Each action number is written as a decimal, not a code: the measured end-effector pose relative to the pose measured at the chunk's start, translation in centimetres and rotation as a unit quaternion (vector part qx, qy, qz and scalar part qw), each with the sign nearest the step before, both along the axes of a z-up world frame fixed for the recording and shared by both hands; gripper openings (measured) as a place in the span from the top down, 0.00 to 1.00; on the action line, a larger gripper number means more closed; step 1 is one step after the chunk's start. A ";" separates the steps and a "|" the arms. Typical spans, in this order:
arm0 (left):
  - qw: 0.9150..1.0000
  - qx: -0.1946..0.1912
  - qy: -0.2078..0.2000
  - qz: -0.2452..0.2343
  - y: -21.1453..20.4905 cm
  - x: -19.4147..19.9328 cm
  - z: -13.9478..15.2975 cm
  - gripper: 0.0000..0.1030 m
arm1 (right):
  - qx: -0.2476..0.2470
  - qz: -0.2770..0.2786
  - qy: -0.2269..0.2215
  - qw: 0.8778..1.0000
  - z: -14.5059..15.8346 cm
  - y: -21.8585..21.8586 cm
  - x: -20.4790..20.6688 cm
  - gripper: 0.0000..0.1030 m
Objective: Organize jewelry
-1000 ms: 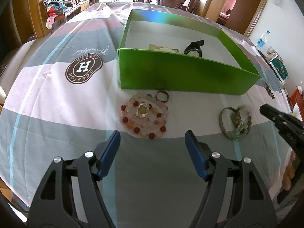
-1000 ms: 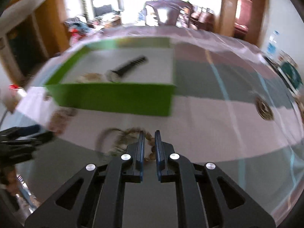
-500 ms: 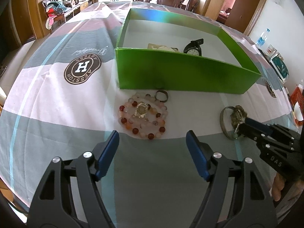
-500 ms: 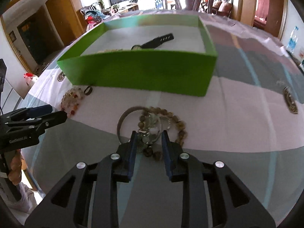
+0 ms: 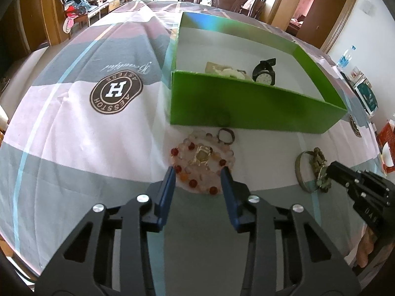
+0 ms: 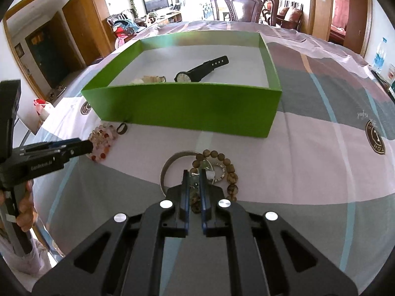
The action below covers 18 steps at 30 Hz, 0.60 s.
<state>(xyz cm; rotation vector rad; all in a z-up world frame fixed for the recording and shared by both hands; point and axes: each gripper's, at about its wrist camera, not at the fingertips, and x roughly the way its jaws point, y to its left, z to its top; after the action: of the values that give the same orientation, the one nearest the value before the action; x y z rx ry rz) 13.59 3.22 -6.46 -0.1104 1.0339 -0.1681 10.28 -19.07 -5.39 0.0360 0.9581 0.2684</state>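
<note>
A pink and red bead bracelet [image 5: 197, 165] with a gold charm lies in front of the green box [image 5: 246, 113]. My left gripper [image 5: 198, 172] is open, its fingers straddling the bracelet's near edge. A small dark ring [image 5: 226, 135] lies beside it. My right gripper [image 6: 194, 175] is shut on the brown bead bracelet [image 6: 230, 170] cluster, which lies on the cloth with a metal bangle [image 6: 170, 165]. The box [image 6: 187, 108] holds a black watch [image 6: 197, 71] and a pale bracelet [image 6: 148, 79].
The table wears a pink and grey cloth with brown logos [image 5: 116, 91]. A chair [image 6: 243, 7] stands at the far side. A water bottle [image 5: 345, 56] and small items sit at the right edge.
My left gripper moved forward to the pink bracelet and narrowed around it. My right gripper closed from slightly open onto the brown bead cluster.
</note>
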 end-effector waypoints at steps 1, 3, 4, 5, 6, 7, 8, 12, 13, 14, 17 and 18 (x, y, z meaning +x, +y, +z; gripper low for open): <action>1.000 -0.003 0.002 -0.001 0.0 0.2 -0.1 0.63 | 0.000 0.002 0.000 1.000 0.0 0.1 0.0 0.92; 1.000 -0.007 0.009 0.000 0.0 0.8 -0.6 0.63 | -0.001 0.004 -0.001 1.000 -0.1 0.2 0.0 0.92; 1.000 -0.007 0.011 0.002 -0.1 1.0 -0.8 0.66 | -0.001 0.004 -0.001 1.000 -0.1 0.2 -0.1 0.92; 1.000 -0.005 0.011 0.002 -0.1 1.1 -1.0 0.80 | -0.001 0.005 -0.001 1.000 -0.1 0.2 -0.1 0.92; 1.000 -0.003 0.009 0.004 -0.1 1.1 -1.0 0.86 | -0.001 0.005 -0.002 1.000 -0.1 0.3 -0.1 0.92; 1.000 -0.002 0.007 0.008 -0.1 1.1 -0.9 0.97 | -0.001 0.005 -0.003 1.000 -0.1 0.3 -0.2 0.92; 1.000 -0.004 0.005 0.009 0.0 1.1 -0.8 0.99 | -0.002 0.004 -0.003 1.000 0.0 0.3 -0.2 0.92; 1.000 -0.002 -0.020 0.007 -0.1 0.6 0.5 0.99 | -0.001 0.001 -0.007 1.000 0.2 0.1 -0.1 0.92; 1.000 -0.003 -0.023 0.007 -0.1 0.5 0.7 0.99 | 0.000 -0.001 -0.009 1.000 0.3 0.1 -0.1 0.92; 1.000 -0.003 -0.028 0.009 0.0 0.5 1.0 0.99 | 0.000 -0.001 -0.010 1.000 0.4 0.1 0.0 0.92; 0.999 -0.007 -0.033 0.011 0.4 0.7 1.5 0.99 | 0.001 -0.002 -0.018 1.000 0.9 0.0 -0.1 0.92; 0.999 -0.008 -0.031 0.015 0.5 0.9 1.4 0.98 | 0.002 -0.002 -0.021 1.000 1.0 0.0 -0.1 0.92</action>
<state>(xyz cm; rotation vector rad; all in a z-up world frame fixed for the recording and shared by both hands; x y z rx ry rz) 14.50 3.74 -5.05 -0.1336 0.9683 -0.1520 10.23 -19.04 -4.34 0.0355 0.9163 0.2655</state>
